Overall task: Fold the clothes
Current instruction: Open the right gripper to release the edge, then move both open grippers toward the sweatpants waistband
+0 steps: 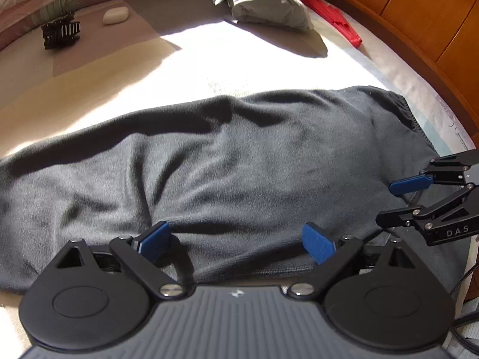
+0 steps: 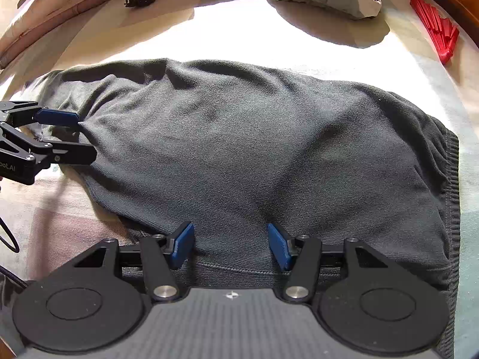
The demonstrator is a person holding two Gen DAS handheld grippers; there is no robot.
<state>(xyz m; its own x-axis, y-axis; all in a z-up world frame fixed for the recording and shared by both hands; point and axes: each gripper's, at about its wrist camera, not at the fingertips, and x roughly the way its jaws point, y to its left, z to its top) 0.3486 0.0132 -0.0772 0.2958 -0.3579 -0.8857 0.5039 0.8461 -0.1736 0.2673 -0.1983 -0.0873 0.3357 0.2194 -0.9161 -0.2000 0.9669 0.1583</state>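
A dark grey knit sweater (image 1: 239,161) lies spread and wrinkled across the bed; it fills the right wrist view too (image 2: 254,149). Its ribbed hem runs along the near edge and the right side (image 2: 452,197). My left gripper (image 1: 236,243) is open, its blue fingers wide apart just above the sweater's near edge. My right gripper (image 2: 230,245) is open over the ribbed near edge. The right gripper shows at the right of the left wrist view (image 1: 401,203), open. The left gripper shows at the left of the right wrist view (image 2: 80,137), open at the sweater's edge.
A folded light grey garment (image 1: 263,0) lies at the far side of the bed. Red hangers (image 1: 332,18) lie by the wooden bed frame (image 1: 419,30). A black hair clip (image 1: 61,31) and a white oval object (image 1: 116,15) lie at the far left.
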